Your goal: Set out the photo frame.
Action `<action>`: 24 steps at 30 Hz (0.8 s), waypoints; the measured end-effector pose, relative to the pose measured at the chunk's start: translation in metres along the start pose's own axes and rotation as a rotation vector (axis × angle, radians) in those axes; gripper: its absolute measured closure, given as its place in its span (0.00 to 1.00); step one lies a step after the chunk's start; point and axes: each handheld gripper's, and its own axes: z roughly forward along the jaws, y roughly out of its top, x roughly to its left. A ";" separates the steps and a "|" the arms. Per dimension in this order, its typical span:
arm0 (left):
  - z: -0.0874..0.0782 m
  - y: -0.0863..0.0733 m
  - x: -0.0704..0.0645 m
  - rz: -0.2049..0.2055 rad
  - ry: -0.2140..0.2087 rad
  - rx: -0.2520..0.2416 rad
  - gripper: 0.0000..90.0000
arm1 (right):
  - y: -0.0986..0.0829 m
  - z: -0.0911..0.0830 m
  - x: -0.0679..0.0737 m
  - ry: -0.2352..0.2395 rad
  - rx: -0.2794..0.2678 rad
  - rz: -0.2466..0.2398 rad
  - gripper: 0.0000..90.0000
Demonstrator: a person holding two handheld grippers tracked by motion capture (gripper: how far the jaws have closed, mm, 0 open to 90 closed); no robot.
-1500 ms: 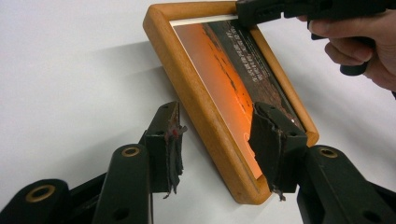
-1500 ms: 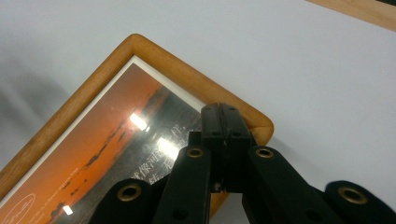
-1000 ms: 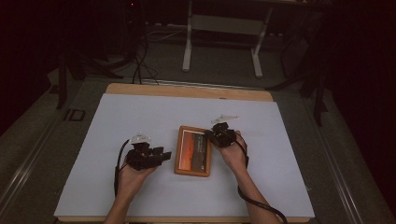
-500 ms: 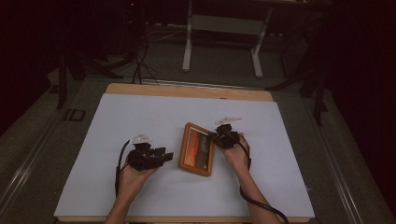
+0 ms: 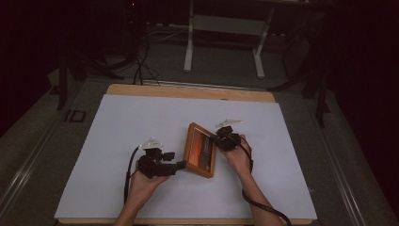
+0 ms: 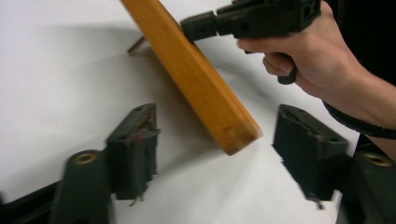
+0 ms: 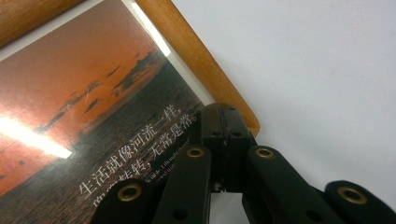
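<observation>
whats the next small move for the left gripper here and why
Probably ease the left gripper forward and shut it on the near corner of the orange wooden picture frame. Its jaws stand open on either side of that corner without touching it, while the right gripper is shut on the frame's opposite edge and holds it tilted off the white table.

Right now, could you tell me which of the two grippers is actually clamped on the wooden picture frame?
The right gripper: its jaws are shut on the wooden picture frame at its edge. The left gripper is open, its jaws either side of the frame's corner without touching.
</observation>
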 end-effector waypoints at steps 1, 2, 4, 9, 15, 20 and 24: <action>0.003 0.000 -0.003 0.003 0.002 0.005 0.30 | 0.000 0.000 0.000 0.002 0.001 0.001 1.00; 0.005 -0.001 -0.005 0.005 0.003 0.010 0.28 | 0.000 0.000 0.000 0.002 0.002 0.001 1.00; 0.008 -0.001 -0.007 0.007 0.005 0.018 0.27 | 0.000 0.000 0.000 0.002 0.002 0.002 1.00; 0.022 -0.002 -0.010 -0.007 0.000 0.038 0.30 | -0.001 0.000 -0.001 0.004 -0.005 0.009 1.00; 0.034 -0.002 -0.008 -0.064 0.001 0.029 0.35 | -0.002 0.000 -0.001 0.005 -0.014 0.023 1.00; 0.040 0.000 -0.003 -0.091 -0.029 0.032 0.48 | -0.002 0.000 -0.001 0.005 -0.012 0.025 1.00; 0.048 0.002 -0.001 -0.116 -0.021 0.041 0.56 | -0.002 0.000 -0.001 0.004 -0.011 0.025 1.00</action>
